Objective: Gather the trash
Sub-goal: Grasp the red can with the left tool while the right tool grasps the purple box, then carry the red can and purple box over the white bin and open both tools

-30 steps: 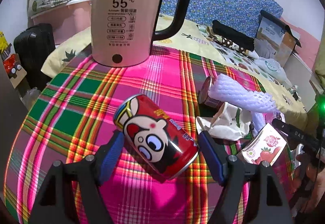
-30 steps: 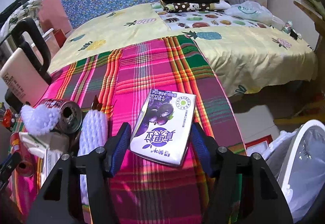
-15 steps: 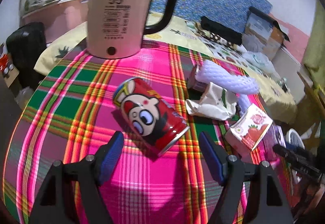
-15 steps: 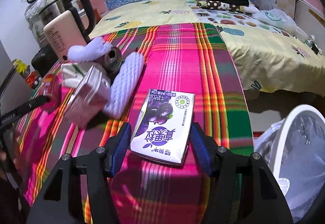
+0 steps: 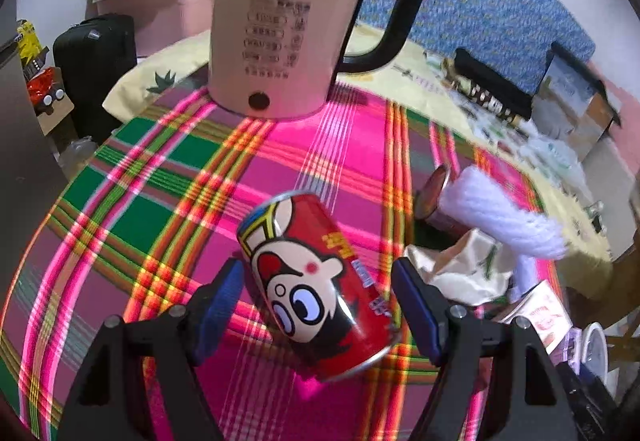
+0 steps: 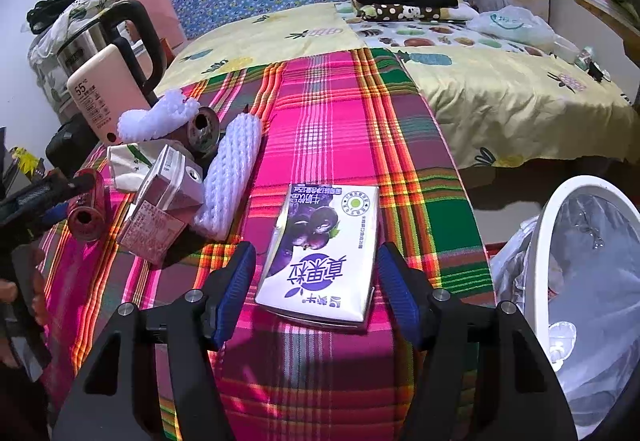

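Left wrist view shows the left tongs (image 5: 318, 305) released and spread wide around the red drink can with the cartoon face (image 5: 316, 285), which lies on its side on the plaid-covered worktop (image 5: 160, 201), toward its near edge. Half a second ago the can lay a little ahead of the blue pads; now it sits between them, and I see a gap on each side, so I judge nothing presses it yet. The cream electric kettle (image 5: 284, 37) stands at the far edge, well apart.

From the right wrist view, the right tongs (image 6: 316, 295) are released too, astride the flat purple-and-white drink carton (image 6: 324, 249), as before. This carton lies near the right edge of the worktop, and the white bin with a clear liner (image 6: 592, 281) waits just beyond that edge. The other litter is piled toward the left side.

So both pieces seem ready for clenching; the can may roll when squeezed, I think.
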`<state>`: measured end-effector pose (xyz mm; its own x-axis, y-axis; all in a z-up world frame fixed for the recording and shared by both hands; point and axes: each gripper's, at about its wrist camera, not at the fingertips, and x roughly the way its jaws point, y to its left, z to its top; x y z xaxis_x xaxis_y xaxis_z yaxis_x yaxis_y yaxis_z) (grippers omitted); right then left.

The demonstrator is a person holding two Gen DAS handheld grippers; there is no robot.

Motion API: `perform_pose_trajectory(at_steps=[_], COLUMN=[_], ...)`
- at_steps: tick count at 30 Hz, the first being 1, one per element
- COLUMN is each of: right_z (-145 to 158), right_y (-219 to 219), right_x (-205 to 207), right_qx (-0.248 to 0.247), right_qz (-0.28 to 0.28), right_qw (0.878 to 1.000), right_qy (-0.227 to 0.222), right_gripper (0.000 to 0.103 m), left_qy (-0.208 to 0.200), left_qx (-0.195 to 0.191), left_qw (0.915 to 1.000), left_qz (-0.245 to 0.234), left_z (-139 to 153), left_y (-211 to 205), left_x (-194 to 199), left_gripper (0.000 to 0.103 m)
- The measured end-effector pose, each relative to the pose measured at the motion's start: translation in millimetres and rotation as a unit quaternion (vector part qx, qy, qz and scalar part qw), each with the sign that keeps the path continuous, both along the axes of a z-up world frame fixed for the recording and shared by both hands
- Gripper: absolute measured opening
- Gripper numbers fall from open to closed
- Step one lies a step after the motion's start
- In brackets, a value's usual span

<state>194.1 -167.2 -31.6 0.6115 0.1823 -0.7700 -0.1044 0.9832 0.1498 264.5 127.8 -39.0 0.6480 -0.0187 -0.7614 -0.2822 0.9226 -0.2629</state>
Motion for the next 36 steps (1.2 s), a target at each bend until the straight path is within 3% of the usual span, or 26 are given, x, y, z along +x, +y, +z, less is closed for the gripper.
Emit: perform_pose_trajectory(at_steps=[5,12,19,36], right_z=[-3,-3,0,0], right_y=[4,1,-3,1], right_x=[-2,-5,-15,-4], right_qx=[-0.018,-0.021,-0.027,-0.037], right_qz=[0.005,0.009,0.016,-0.005], right_qw=[1.000,1.000,0.999,0.999], right_qy=[0.001,0.005,-0.005,-0.008], right_gripper=[0.065,0.065,0.065,0.065], left_qy=[0.016,0.010,0.005,0.009], left_qx=[0.024,0.055,0.095,0.074], left_qw=[0.9992,0.9957,0.9869,0.9904], left_qz=[-0.026,-0.073,-0.131,-0.117], left_z=[-10,-7,-4,-9], left_y=[-8,-21,-39,-42], left_x=[1,-14,-37,-27], left_gripper=[0.060,0.058,0.059,0.063])
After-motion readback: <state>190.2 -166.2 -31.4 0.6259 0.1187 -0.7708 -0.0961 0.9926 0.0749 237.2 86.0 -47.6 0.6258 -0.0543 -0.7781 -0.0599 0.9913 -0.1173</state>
